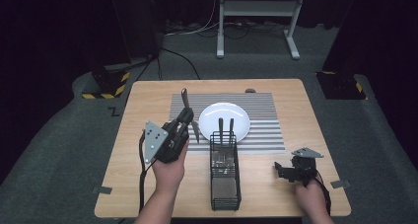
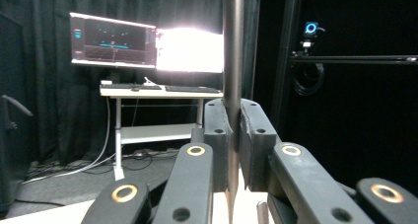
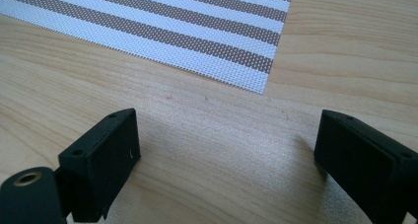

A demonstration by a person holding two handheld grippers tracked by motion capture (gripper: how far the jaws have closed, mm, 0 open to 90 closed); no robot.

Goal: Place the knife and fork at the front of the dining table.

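At a wooden table, a person's left gripper pinches a knife between its jaws and holds it raised above the left edge of a striped mat. In the high view the knife's handle rises past the gripper toward the far side of the table, while its blade slants down below the jaws, just beside the rim of a white plate that sits in the middle of the mat. The left gripper view shows the jaws pressed against the knife's metal shaft, which stands upright between the pads; a desk with lit monitors lies beyond.

Near the table's front edge stands a black wire caddy, two utensil handles poking up from its far end, next to the plate.

The right gripper rests low at the table's right front, well apart from the caddy. In the right gripper view its jaws stand spread wide over bare wood, nothing between them, with a corner of the mat ahead.
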